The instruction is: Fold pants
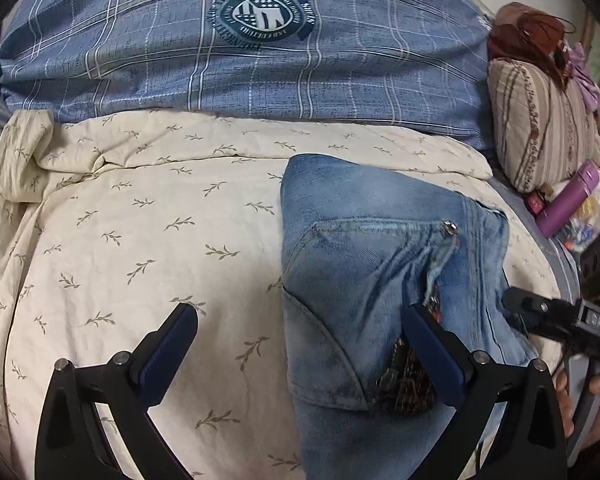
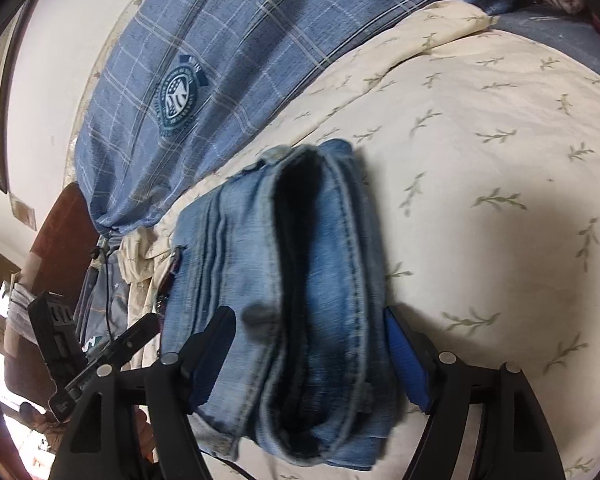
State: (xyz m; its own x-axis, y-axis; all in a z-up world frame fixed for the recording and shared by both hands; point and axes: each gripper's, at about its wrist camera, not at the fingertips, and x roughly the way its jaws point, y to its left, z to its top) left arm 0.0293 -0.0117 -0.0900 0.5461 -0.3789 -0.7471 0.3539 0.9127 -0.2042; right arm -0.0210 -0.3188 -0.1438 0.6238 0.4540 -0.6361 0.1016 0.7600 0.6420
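Faded blue jeans (image 1: 380,248) lie folded into a compact bundle on a cream leaf-print sheet (image 1: 140,240). My left gripper (image 1: 300,316) is open; its right finger rests on the jeans by the pocket, its left finger is over the bare sheet. My right gripper (image 2: 312,320) is wide, with the thick folded bundle of jeans (image 2: 300,280) between its fingers; whether the pads press the denim is unclear. The right gripper's body shows at the right edge of the left wrist view (image 1: 560,316).
A blue plaid duvet with a round crest (image 1: 260,20) lies at the back of the bed. A striped pillow (image 1: 540,128), a purple bottle (image 1: 572,200) and clutter are at the right. A white wall (image 2: 40,120) is beyond the duvet.
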